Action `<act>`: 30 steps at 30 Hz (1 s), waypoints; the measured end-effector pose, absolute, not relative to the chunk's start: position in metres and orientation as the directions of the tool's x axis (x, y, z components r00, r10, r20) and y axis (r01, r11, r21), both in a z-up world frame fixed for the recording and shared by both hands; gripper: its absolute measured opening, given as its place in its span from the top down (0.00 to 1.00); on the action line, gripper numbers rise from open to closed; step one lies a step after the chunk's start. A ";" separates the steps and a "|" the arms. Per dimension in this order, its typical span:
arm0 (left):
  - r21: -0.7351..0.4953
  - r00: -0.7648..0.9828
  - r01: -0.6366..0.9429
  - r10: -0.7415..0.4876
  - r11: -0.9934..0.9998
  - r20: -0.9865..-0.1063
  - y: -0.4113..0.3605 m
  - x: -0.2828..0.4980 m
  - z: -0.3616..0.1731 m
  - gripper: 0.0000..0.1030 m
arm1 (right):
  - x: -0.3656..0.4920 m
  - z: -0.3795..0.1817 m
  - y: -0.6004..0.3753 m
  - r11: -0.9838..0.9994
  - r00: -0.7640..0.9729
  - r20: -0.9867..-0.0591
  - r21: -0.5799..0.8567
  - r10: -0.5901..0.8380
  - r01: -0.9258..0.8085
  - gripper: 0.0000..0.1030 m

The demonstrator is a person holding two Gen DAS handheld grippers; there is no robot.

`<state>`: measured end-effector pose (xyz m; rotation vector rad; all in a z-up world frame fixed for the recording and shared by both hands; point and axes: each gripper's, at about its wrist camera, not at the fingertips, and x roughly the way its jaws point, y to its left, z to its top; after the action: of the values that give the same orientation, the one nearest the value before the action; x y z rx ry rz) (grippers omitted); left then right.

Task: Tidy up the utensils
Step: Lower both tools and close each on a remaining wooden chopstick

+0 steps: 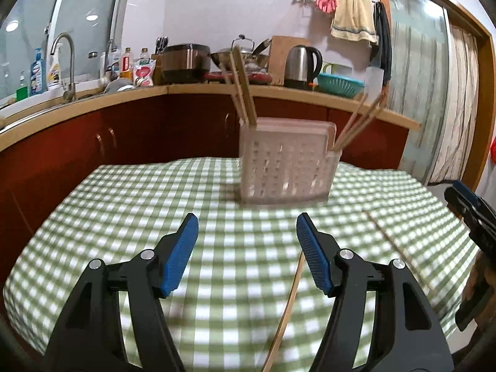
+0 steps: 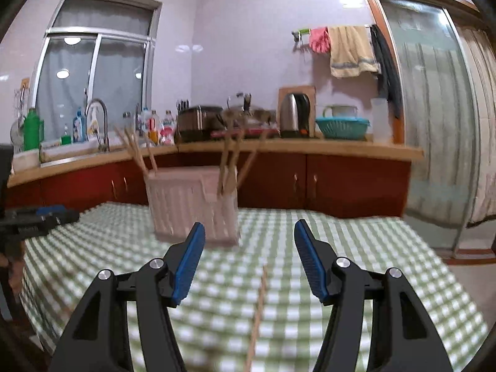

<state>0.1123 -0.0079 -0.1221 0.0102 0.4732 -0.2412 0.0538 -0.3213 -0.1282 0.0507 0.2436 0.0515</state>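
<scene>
Both the left tongs (image 1: 247,228) and right tongs (image 2: 249,237) hung open and empty; several chopsticks (image 1: 245,96) stood in the holder (image 1: 283,167) at the far worktop (image 1: 124,217), two loose chopsticks (image 2: 259,307) remaining nearer.

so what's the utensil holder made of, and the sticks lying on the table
The utensil holder looks like pale, slightly translucent plastic with a matte finish: its walls are moulded with rows of small slots. The loose chopstick on the checked tablecloth looks like bamboo or light wood, tan and unvarnished, though blur leaves that open.
</scene>
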 end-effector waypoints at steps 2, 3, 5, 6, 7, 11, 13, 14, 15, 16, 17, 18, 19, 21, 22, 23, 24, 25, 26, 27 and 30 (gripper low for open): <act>-0.045 0.856 0.226 -0.220 0.973 -0.468 -0.005 0.104 -0.133 0.38 | 0.045 -0.143 -0.323 0.997 0.961 -0.269 0.070 0.059 -0.042 0.43; -0.046 0.854 0.220 -0.215 0.974 -0.474 -0.003 0.099 -0.139 0.38 | 0.041 -0.153 -0.326 0.996 0.956 -0.287 0.078 0.061 -0.041 0.43; -0.046 0.852 0.211 -0.207 0.976 -0.481 0.000 0.092 -0.146 0.38 | 0.035 -0.164 -0.328 0.995 0.948 -0.312 0.094 0.068 -0.041 0.44; -0.044 0.850 0.205 -0.200 0.978 -0.487 0.001 0.088 -0.151 0.38 | 0.032 -0.171 -0.330 0.994 0.942 -0.328 0.102 0.073 -0.041 0.45; -0.044 0.848 0.203 -0.199 0.978 -0.492 0.002 0.086 -0.154 0.38 | 0.027 -0.177 -0.330 0.994 0.939 -0.336 0.103 0.075 -0.043 0.46; -0.037 0.839 0.196 -0.187 0.980 -0.510 0.004 0.075 -0.169 0.38 | 0.017 -0.196 -0.328 0.993 0.920 -0.381 0.104 0.095 -0.060 0.52; -0.037 0.832 0.197 -0.187 0.980 -0.523 0.004 0.072 -0.176 0.39 | 0.014 -0.203 -0.326 0.993 0.911 -0.399 0.091 0.102 -0.071 0.55; -0.037 0.829 0.198 -0.187 0.980 -0.527 0.004 0.070 -0.179 0.39 | 0.014 -0.206 -0.325 0.993 0.905 -0.410 0.094 0.110 -0.078 0.59; -0.037 0.825 0.200 -0.189 0.979 -0.533 0.004 0.069 -0.182 0.39 | 0.014 -0.208 -0.324 0.992 0.899 -0.422 0.097 0.119 -0.086 0.64; -0.037 0.822 0.202 -0.189 0.979 -0.536 0.003 0.067 -0.184 0.40 | 0.014 -0.211 -0.323 0.991 0.895 -0.429 0.097 0.124 -0.091 0.66; -0.036 0.819 0.203 -0.190 0.979 -0.541 0.003 0.065 -0.187 0.42 | 0.015 -0.214 -0.322 0.991 0.890 -0.438 0.096 0.128 -0.095 0.71; -0.038 0.814 0.206 -0.193 0.978 -0.548 0.003 0.065 -0.189 0.43 | 0.016 -0.216 -0.321 0.990 0.882 -0.450 0.101 0.137 -0.102 0.79; -0.037 0.810 0.208 -0.194 0.977 -0.554 0.002 0.064 -0.192 0.45 | 0.017 -0.217 -0.321 0.988 0.877 -0.457 0.106 0.145 -0.108 0.84; -0.037 0.800 0.212 -0.195 0.977 -0.567 0.001 0.064 -0.196 0.46 | 0.019 -0.217 -0.321 0.988 0.876 -0.460 0.107 0.146 -0.109 0.87; -0.038 0.797 0.214 -0.197 0.976 -0.571 0.001 0.063 -0.198 0.47 | 0.020 -0.217 -0.321 0.988 0.875 -0.461 0.109 0.148 -0.109 0.88; -0.042 0.792 0.216 -0.200 0.976 -0.577 0.001 0.064 -0.199 0.48 | 0.020 -0.216 -0.320 0.988 0.875 -0.461 0.108 0.147 -0.109 0.89; -0.049 0.786 0.219 -0.206 0.975 -0.584 0.001 0.064 -0.201 0.48 | 0.020 -0.216 -0.320 0.988 0.876 -0.460 0.106 0.146 -0.109 0.92; -0.052 0.782 0.221 -0.209 0.974 -0.588 0.001 0.063 -0.203 0.49 | 0.021 -0.214 -0.319 0.988 0.876 -0.458 0.106 0.150 -0.113 0.93; -0.053 0.777 0.224 -0.211 0.973 -0.592 0.000 0.063 -0.205 0.50 | 0.023 -0.213 -0.317 0.987 0.875 -0.458 0.107 0.155 -0.119 0.94; -0.054 0.771 0.230 -0.215 0.972 -0.599 -0.002 0.063 -0.207 0.51 | 0.024 -0.211 -0.314 0.987 0.877 -0.454 0.101 0.158 -0.125 0.94; -0.054 0.760 0.244 -0.226 0.968 -0.610 -0.005 0.063 -0.211 0.51 | 0.026 -0.207 -0.309 0.986 0.879 -0.446 0.090 0.168 -0.143 0.94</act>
<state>0.0632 -0.0051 -0.2112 0.0295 0.6599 -0.2561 0.0262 -0.3087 -0.2069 0.0552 0.4699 0.1621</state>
